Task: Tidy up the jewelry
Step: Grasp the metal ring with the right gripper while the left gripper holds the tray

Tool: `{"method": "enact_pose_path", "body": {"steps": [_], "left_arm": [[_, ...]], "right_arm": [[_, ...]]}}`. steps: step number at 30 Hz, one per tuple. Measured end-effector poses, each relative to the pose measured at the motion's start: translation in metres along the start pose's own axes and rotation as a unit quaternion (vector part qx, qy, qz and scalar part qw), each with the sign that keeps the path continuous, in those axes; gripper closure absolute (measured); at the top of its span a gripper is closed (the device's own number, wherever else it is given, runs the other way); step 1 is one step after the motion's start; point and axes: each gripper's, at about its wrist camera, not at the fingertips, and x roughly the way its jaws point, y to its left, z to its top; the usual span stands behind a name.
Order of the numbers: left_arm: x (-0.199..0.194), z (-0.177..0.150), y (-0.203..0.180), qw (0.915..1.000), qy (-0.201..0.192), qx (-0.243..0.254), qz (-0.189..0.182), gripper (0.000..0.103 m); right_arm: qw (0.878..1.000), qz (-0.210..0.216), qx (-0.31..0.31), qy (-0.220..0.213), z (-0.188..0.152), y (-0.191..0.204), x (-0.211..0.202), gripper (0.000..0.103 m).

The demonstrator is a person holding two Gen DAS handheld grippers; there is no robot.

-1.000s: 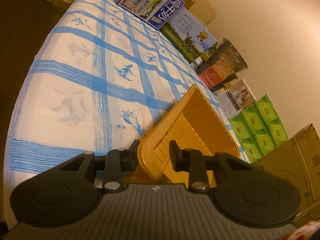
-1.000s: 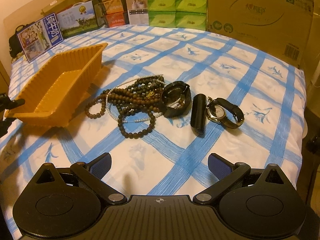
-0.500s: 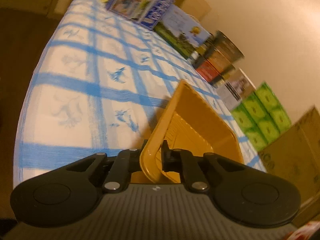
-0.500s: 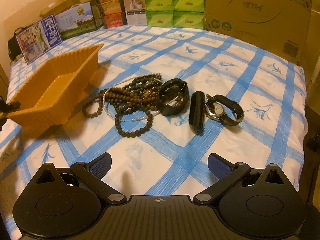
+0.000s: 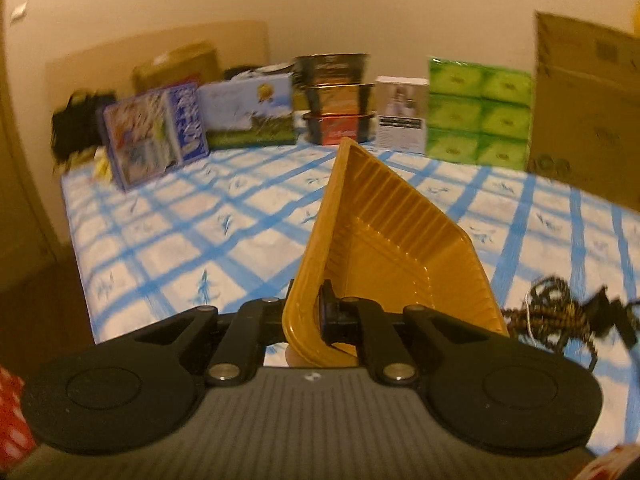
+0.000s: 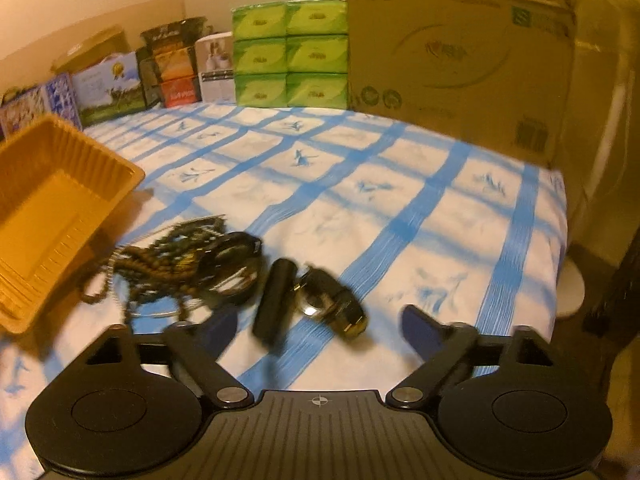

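An orange ribbed plastic tray point(image 5: 384, 248) is held by its near wall in my left gripper point(image 5: 308, 316), which is shut on it; the tray looks raised and tilted. In the right wrist view the tray point(image 6: 52, 208) is at the left. A tangle of brown bead necklaces point(image 6: 168, 264) and a black bangle point(image 6: 232, 260) lie on the cloth beside it. A black tube point(image 6: 276, 300) and a gold-cased wristwatch point(image 6: 332, 304) lie just ahead of my right gripper point(image 6: 320, 322). Its jaws are closing, still wide, and touch neither.
The table has a white cloth with a blue check point(image 6: 400, 208). Along the far edge stand printed boxes point(image 5: 248, 116), stacked tins point(image 5: 336, 96), green tissue packs point(image 6: 288, 52) and a big cardboard carton point(image 6: 460, 52). The cloth's right edge point(image 6: 560, 240) drops off.
My left gripper shut on the tray's wall, rolled level and lifted the tray. My right gripper moved forward to the tube and watch, and its jaws have begun to narrow.
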Motion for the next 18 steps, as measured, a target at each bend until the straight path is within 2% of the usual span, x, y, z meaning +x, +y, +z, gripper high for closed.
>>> {"method": "enact_pose_path", "body": {"steps": [4, 7, 8, 9, 12, 18], "left_arm": [[-0.001, 0.002, -0.012, 0.9994, -0.005, 0.034, 0.003, 0.096], [0.001, 0.005, -0.009, 0.9992, -0.002, 0.038, 0.009, 0.096], [0.001, 0.006, -0.008, 0.9989, -0.003, 0.045, 0.011, 0.096], [0.001, 0.006, -0.007, 0.9984, -0.005, 0.055, 0.012, 0.096], [0.001, 0.006, -0.007, 0.9973, -0.008, 0.072, 0.012, 0.096], [-0.003, 0.003, -0.011, 0.9974, -0.014, 0.070, 0.012, 0.096]], "right_arm": [[0.998, 0.007, -0.064, 0.027, 0.004, -0.006, 0.026, 0.036], [0.995, 0.010, -0.088, 0.044, 0.001, -0.008, 0.039, 0.058], [0.995, 0.011, -0.092, 0.046, 0.000, -0.009, 0.041, 0.068], [0.994, 0.010, -0.094, 0.046, -0.002, -0.009, 0.041, 0.084], [0.995, 0.001, -0.096, 0.039, -0.001, -0.010, 0.037, 0.086], [0.995, -0.014, -0.096, 0.020, 0.007, -0.004, 0.018, 0.087]]}}
